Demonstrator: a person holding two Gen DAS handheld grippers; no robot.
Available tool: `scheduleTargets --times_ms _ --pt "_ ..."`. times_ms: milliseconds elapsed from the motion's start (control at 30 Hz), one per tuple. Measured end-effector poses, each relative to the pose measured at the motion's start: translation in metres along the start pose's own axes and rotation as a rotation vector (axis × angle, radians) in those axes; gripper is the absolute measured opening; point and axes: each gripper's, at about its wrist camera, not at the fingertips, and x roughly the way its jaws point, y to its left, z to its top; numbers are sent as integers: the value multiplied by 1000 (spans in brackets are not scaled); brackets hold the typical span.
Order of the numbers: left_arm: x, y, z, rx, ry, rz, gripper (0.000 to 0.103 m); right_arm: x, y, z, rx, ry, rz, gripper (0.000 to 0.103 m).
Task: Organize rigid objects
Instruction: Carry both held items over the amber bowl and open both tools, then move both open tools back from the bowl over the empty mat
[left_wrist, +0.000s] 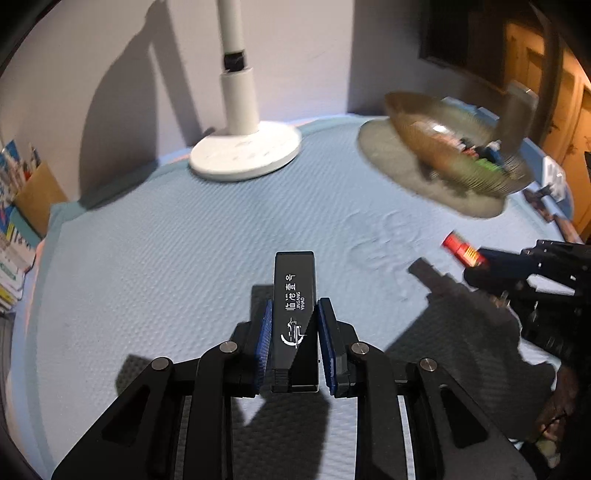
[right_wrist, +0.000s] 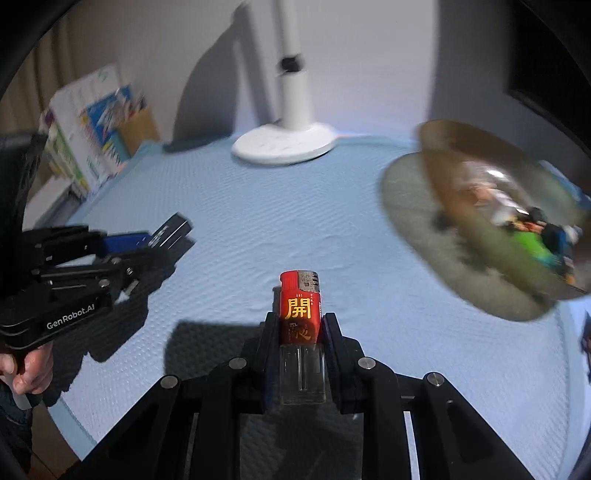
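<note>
Black lighter (left_wrist: 295, 314) clamped mid-body by left gripper (left_wrist: 294, 332); red lighter (right_wrist: 300, 317) clamped by right gripper (right_wrist: 299, 334). Both judged light, stiff, smooth-sided; slipping likely if gripped near ends.

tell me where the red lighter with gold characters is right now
The red lighter with gold characters is clamped between the right gripper's fingers, lifted above the light blue mat, left of the brown bowl.

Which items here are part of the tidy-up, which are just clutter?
Job: black lighter in left gripper; red lighter in right gripper; basket holding small items.
Clutter: lamp; books; mat.
</note>
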Motion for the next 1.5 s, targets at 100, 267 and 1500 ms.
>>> scheduleTargets --times_ms 100,267,1500 --pt "-18 -17 16 20 -55 -52 21 -53 -30 5 44 -149 -14 22" --pt "-43 -65 66 105 -161 -103 21 -115 -89 25 125 -283 -145 22" --pt "-76 -17 103 -137 -291 -18 77 -94 -60 98 42 -201 -77 62"
